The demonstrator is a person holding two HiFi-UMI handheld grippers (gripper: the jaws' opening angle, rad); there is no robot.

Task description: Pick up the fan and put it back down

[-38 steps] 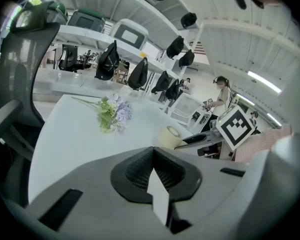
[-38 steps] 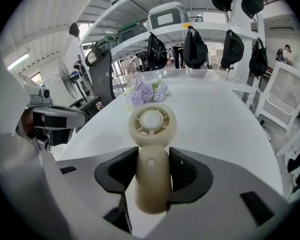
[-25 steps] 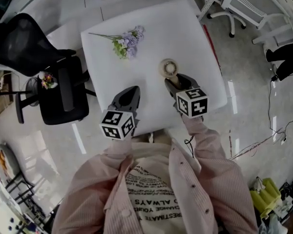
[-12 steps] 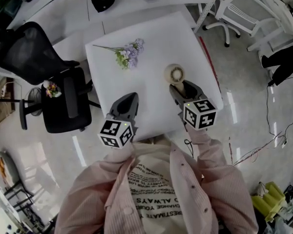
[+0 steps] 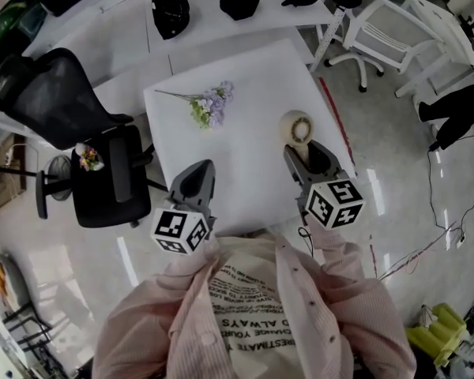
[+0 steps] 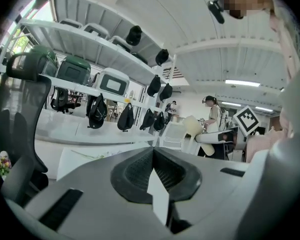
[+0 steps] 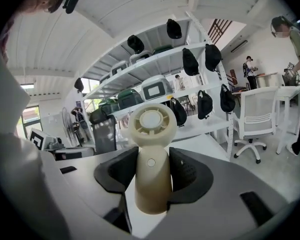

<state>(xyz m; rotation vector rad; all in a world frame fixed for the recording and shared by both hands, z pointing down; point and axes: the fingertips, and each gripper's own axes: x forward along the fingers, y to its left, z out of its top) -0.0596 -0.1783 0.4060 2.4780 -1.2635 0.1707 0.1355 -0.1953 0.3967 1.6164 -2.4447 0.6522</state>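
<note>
Cream fan [image 7: 151, 124], handle clamped in my right gripper [image 7: 152, 165], long axis upright, head toward frame top; left gripper [image 6: 153, 156] closed.

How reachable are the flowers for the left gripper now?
Probably yes: left gripper empty, jaws together, only bare table between it and the flowers; the fan sits in the right gripper, off to the side.

The white square surface [image 5: 249, 144] stands on a glossy pale floor [image 5: 63, 247]. A sprig of pale purple flowers [image 5: 208, 103] lies flat near its far left corner.
</note>
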